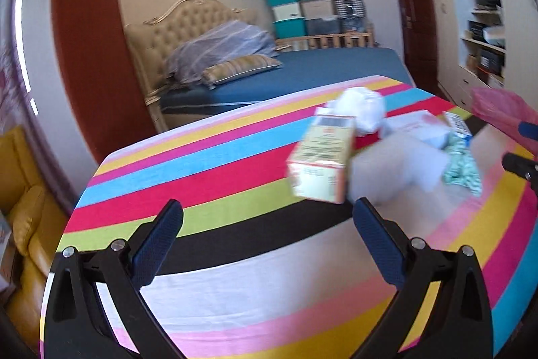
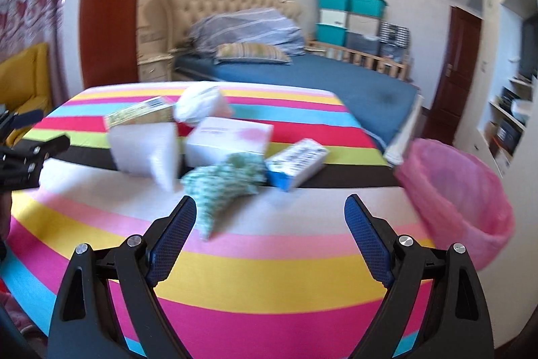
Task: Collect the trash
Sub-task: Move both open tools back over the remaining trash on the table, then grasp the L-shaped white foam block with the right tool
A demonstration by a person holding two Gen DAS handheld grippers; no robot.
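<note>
Trash lies in a cluster on the striped tablecloth (image 2: 269, 271): a yellow-orange carton (image 1: 319, 164), a crumpled white wad (image 1: 364, 108), a white block (image 2: 148, 150), a white-pink box (image 2: 232, 137), a green patterned wrapper (image 2: 222, 184) and a blue-white box (image 2: 296, 162). My left gripper (image 1: 269, 214) is open and empty, just short of the carton. My right gripper (image 2: 270, 207) is open and empty, near the green wrapper. The left gripper also shows at the left edge of the right wrist view (image 2: 30, 143). A bin with a pink bag (image 2: 460, 190) stands at the table's right.
Behind the table is a bed (image 2: 319, 73) with a blue sheet and pillows, stacked teal storage boxes (image 2: 346, 15), a brown door (image 2: 454, 69) and shelves (image 2: 511, 116) on the right. A yellow armchair (image 1: 27, 224) stands to the left.
</note>
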